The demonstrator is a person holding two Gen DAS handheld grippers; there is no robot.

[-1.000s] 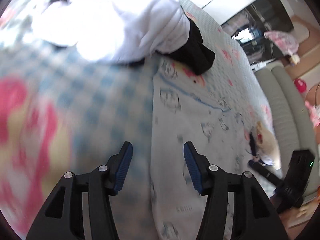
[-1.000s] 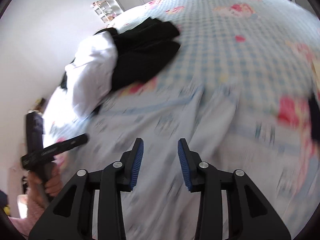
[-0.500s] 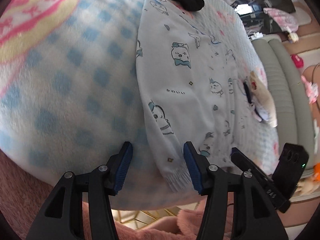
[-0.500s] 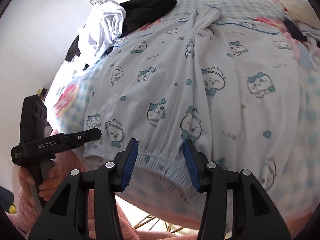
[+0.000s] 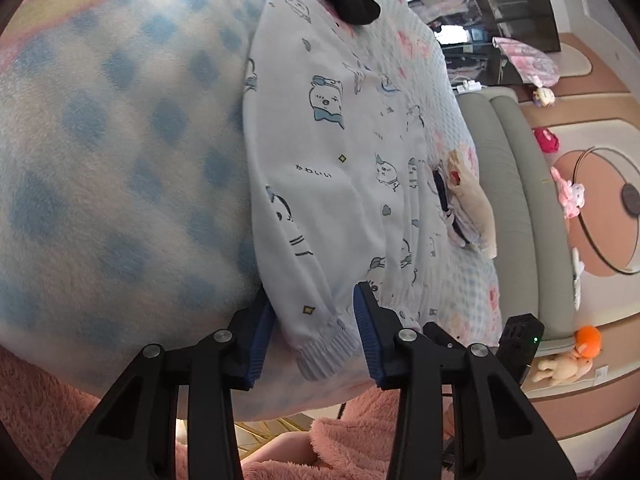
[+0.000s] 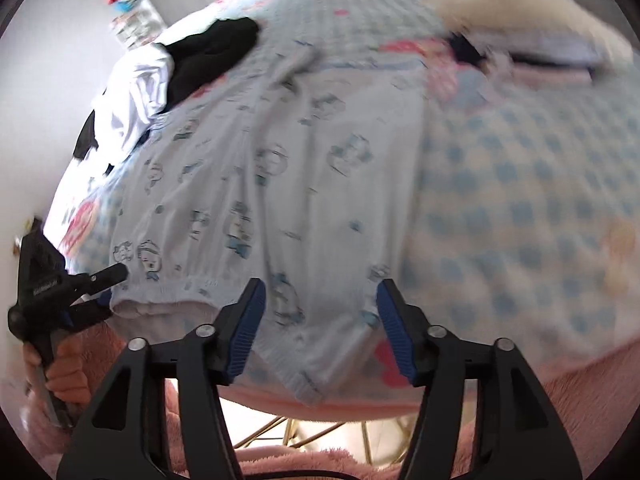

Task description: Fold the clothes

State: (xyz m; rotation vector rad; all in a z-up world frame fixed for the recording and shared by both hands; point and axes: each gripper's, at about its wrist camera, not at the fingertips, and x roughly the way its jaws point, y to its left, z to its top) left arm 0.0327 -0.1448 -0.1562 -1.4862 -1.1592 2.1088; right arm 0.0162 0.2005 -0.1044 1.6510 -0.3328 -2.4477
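Both tongs have closed in on the near hem since half a second ago. Left tongs (image 5: 314,330) spread, straddling one ribbed cuff; right tongs (image 6: 320,330) spread around the other cuff. Printed pyjama trousers (image 5: 340,152) lie flat on the bed (image 5: 100,140), stretching away ahead of both tongs.

Risk: pinching fleece blanket along with cuff; thin fabric slipping, skewing the fold.

Count: one trousers, two cuffs, one black garment (image 6: 212,56) and one white (image 6: 136,92) beyond, far left.
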